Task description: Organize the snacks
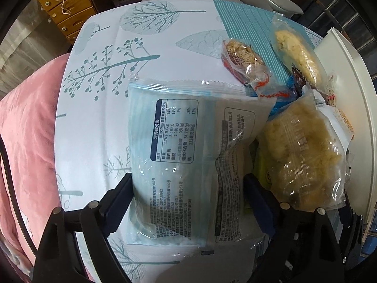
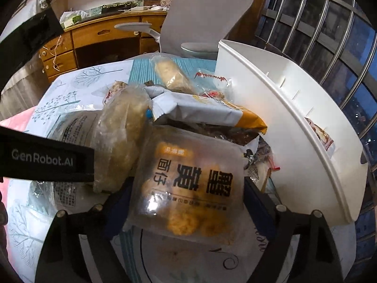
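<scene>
My left gripper (image 1: 188, 188) points down at the table. A pale blue packet (image 1: 179, 155) with a nutrition label lies flat between its fingers, and both pads touch the packet's side edges. My right gripper (image 2: 188, 193) straddles a frosted packet (image 2: 188, 184) with an orange label and bold black characters. That packet leans on the snack heap, and its edges meet both pads. A clear bag of pale crumbly cake (image 1: 304, 155) (image 2: 122, 132) lies between the two packets. The left gripper's black body (image 2: 47, 158) shows at the left of the right wrist view.
A white plastic bin (image 2: 294, 122) (image 1: 351, 108) stands at the table's right edge beside the heap. Several more wrapped snacks (image 1: 245, 63) (image 2: 172, 73) lie behind. The leaf-print tablecloth (image 1: 106, 70) covers the table. A pink cushion (image 1: 26, 129) sits left, a grey chair (image 2: 202, 16) behind.
</scene>
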`<act>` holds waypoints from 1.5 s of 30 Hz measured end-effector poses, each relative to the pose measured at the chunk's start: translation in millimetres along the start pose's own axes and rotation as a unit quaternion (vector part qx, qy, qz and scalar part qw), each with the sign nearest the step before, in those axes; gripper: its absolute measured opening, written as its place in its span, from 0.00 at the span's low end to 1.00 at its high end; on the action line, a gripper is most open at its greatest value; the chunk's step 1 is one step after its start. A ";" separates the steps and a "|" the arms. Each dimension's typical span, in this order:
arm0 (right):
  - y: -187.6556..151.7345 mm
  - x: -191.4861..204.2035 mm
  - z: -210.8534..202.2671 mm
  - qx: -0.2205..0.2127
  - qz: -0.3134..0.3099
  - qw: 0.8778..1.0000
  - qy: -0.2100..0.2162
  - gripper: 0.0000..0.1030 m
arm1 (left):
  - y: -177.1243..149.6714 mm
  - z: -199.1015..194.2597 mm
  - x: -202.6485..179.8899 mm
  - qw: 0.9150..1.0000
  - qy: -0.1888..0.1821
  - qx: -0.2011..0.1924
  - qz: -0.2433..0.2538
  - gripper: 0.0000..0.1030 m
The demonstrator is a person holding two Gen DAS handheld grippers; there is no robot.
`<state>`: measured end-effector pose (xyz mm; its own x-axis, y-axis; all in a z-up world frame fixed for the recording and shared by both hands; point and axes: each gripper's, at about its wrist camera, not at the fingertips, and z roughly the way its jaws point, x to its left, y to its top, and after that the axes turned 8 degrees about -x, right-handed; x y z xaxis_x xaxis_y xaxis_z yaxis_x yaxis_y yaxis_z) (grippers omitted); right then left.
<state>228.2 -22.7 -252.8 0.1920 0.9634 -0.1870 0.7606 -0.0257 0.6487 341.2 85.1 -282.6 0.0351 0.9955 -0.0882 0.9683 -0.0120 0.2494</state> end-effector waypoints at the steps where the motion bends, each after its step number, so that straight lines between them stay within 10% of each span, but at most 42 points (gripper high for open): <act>1: -0.1 -0.6 -1.0 0.001 -0.003 1.000 0.003 0.81 | -0.3 -1.0 1.2 1.000 0.000 0.001 -0.001 0.86; 13: -1.2 -13.6 -14.3 0.043 0.035 0.997 0.052 0.78 | -30.0 -28.4 25.8 0.998 -0.015 0.032 -0.044 0.85; 26: -12.7 -30.4 -62.4 0.069 0.104 0.991 0.040 0.78 | -75.8 -114.6 46.4 0.995 -0.087 -0.024 -0.039 0.85; 45: -28.0 -85.5 -168.5 0.016 0.164 0.986 -0.003 0.78 | -135.8 -191.7 58.3 0.984 -0.165 -0.062 0.000 0.86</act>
<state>86.0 -59.4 -130.6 0.4342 0.9005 0.0242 0.6764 -0.3436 0.6514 164.4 162.8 -136.7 0.1332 0.9104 -0.3918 0.9315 0.0200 0.3632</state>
